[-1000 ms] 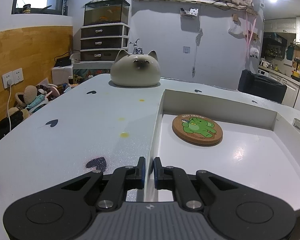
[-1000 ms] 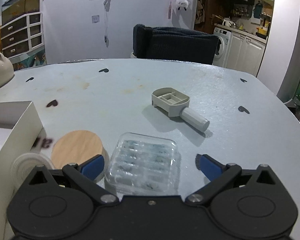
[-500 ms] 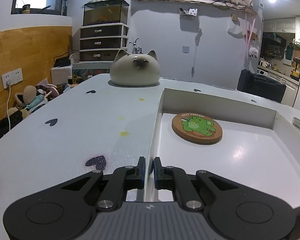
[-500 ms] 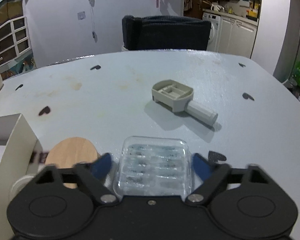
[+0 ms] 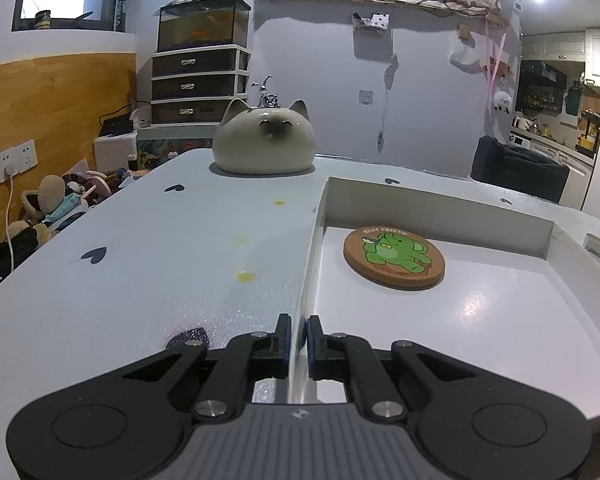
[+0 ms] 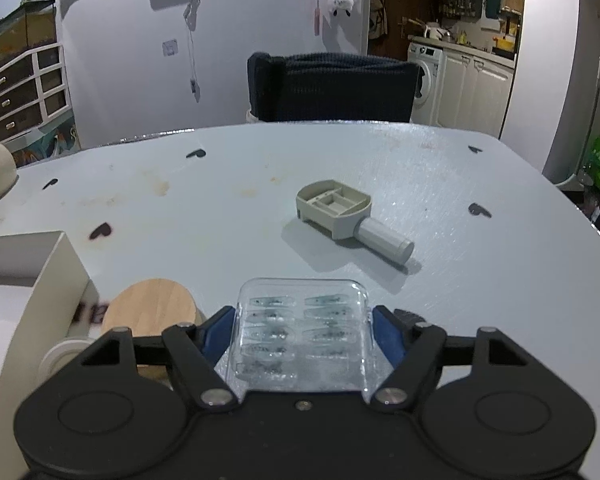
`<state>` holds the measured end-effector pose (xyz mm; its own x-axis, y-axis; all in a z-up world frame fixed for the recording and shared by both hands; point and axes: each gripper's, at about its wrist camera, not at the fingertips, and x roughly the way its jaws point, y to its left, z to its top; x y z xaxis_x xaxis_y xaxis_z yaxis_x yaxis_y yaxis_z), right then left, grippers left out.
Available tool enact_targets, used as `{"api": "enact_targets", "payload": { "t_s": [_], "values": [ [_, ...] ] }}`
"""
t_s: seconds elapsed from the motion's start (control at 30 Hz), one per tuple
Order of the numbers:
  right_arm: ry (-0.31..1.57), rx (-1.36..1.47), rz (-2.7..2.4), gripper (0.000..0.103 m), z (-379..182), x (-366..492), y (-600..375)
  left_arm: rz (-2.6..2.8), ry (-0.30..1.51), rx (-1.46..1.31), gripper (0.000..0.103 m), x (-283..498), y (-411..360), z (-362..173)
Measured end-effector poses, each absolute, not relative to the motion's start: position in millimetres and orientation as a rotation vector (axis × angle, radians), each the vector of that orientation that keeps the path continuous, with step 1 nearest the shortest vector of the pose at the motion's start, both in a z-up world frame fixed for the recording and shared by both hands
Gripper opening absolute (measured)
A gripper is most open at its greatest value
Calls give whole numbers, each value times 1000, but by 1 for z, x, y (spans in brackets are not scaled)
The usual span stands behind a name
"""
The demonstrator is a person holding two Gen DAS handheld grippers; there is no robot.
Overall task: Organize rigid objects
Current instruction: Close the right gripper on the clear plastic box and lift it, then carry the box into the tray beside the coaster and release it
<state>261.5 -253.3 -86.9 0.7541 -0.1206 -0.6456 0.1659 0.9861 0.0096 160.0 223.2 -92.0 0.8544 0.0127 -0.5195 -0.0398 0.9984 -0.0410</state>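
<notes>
the right gripper [image 6: 302, 334] is sitting right over the clear plastic tray [image 6: 302, 330], and the blue pads are pressing on its two short sides — the jaws have just been closing in and the tray is now clamped between them. the tray's long axis is running straight away from the fingers, along the line the gripper is pointing, so the grip is lying across its narrower width. it is a thin, glossy, moulded blister piece with two columns of small oval pockets and rounded corners; it is likely flexing easily, so a hard squeeze could be bowing it.

just to the left of the tray, a round wooden lid [image 6: 150, 306] with a smooth pale grain is lying flat on the counter [image 6: 220, 220], close beside the wall of the white box [image 6: 52, 276]. the coming move is probably turning on that: the box is lying to the left of the fingers, so the tray is needing a lift and a carry leftward over the wall.

the left gripper [image 5: 297, 336] is closed on the thin near wall of the box, steadying it. inside, on the glossy white floor, a round cork coaster [image 5: 394, 258] with a green elephant print is lying flat.

farther out, a beige plastic scoop-like piece [image 6: 346, 214] with a cylindrical handle is resting on the counter — well apart from the tray.
</notes>
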Motion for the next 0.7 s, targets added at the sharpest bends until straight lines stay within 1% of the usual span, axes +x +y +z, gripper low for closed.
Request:
{"api": "enact_targets", "payload": {
  "t_s": [0.33,0.5,0.7],
  "values": [
    [602,64,-62,75,-55,234,-233,21,536,-44,8,161,222,-94],
    [541,66,34,75,-34,222,-204,29,536,-27,9,161,220,-93],
    [515,40,181,75,-17,219,-148,29,537,-29,9,162,221,-93]
  ]
}}
